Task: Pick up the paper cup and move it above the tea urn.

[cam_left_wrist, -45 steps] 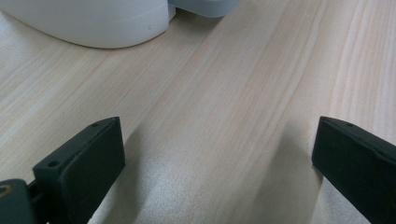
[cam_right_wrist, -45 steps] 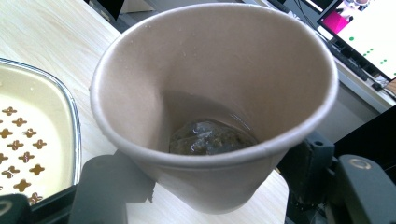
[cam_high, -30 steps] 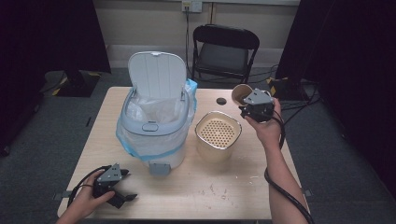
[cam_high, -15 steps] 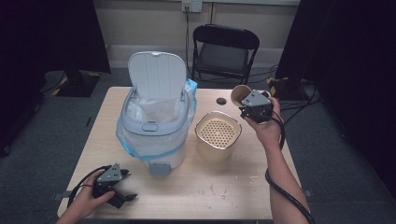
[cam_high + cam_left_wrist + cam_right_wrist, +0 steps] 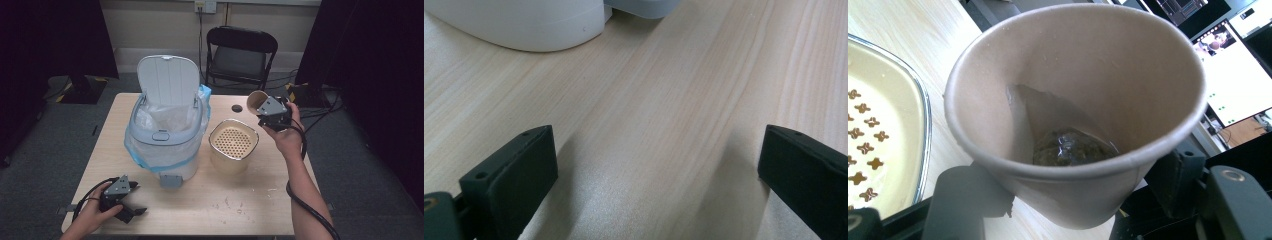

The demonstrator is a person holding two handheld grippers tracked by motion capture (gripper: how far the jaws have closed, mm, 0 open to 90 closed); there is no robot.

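While right gripper [image 5: 1068, 200] clamps paper cup [image 5: 1073, 115] (teabag [image 5: 1068, 145] inside); left gripper [image 5: 659, 175] fingers wide.

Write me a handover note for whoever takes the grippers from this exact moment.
Right gripper: shut on a paper cup, held tilted above the table's far right side; a used tea bag sits inside.
Left gripper: open, holding nothing, low over the near left corner.
Bin: lid up, bag fitted, centre left. Strainer bowl beside it.
Done: cup picked up.
Left: probably empty the cup into the bowl or bin.
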